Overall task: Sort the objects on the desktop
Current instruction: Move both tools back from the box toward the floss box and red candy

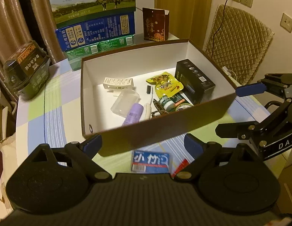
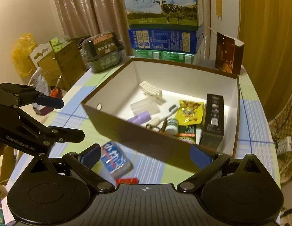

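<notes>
A brown box with white inside [image 1: 138, 64] [image 2: 183, 79] stands on the checked tablecloth. It holds a black carton [image 1: 195, 81] [image 2: 213, 118], a yellow snack pouch [image 1: 167, 85] [image 2: 191, 113], a purple tube [image 1: 133, 114] [image 2: 140, 117], a clear case [image 1: 125, 102], a white rack [image 1: 118, 82], a toothbrush and a small green bottle [image 1: 165, 101]. A blue tissue pack [image 1: 151, 162] [image 2: 115, 160] lies on the cloth in front of the box, with a red packet [image 2: 127, 180] beside it. My left gripper [image 1: 144, 143] is open above the tissue pack. My right gripper [image 2: 146, 154] is open and empty, its fingers [image 1: 249, 89] beside the box's right corner.
Stacked milk cartons [image 1: 95, 5] [image 2: 162, 18] stand behind the box. A dark red paper box [image 1: 155, 24] [image 2: 228, 54] stands at the back right. A black noodle tub [image 1: 27, 67] [image 2: 104, 52] sits at the left. A quilted chair [image 1: 238, 45] is past the table's right edge.
</notes>
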Tool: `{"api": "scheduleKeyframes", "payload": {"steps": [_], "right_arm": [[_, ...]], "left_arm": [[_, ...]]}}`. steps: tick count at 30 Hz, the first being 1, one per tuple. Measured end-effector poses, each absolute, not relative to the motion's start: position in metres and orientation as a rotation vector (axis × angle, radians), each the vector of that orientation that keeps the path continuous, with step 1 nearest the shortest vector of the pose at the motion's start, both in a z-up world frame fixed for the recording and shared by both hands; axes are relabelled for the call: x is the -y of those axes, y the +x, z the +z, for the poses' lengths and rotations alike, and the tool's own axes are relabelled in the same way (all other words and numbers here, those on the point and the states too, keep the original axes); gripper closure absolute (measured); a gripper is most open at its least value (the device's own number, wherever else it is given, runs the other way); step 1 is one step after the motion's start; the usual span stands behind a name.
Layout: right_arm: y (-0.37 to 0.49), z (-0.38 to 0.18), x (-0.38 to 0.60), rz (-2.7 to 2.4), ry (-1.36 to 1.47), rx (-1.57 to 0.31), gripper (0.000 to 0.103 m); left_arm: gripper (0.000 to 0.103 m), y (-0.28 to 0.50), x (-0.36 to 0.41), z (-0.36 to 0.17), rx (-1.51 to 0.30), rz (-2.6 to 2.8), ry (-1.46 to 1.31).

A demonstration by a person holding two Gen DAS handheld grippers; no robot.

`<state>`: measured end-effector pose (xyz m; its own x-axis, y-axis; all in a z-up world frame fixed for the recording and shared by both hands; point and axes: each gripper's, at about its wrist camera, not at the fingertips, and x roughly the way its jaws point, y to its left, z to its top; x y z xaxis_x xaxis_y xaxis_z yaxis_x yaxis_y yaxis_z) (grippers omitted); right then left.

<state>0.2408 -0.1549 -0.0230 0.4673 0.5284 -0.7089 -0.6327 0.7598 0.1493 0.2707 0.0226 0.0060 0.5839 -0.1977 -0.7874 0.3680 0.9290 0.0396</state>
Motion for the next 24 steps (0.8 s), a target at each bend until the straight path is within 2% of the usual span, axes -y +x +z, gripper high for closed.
{"api": "scheduleKeyframes", "payload": {"steps": [13,24], "right_arm": [[0.17,-0.033,0.169,0.757,-0.172,-0.834,0.005],[0.138,-0.051,0.177,0.771,-0.162,-0.898,0.004]], "left_arm": [[0.008,0.187,-0.029,0.001,-0.896,-0.285,0.158],[0.008,0.146,-0.032,-0.009,-0.917,-0.238,0.118]]}}
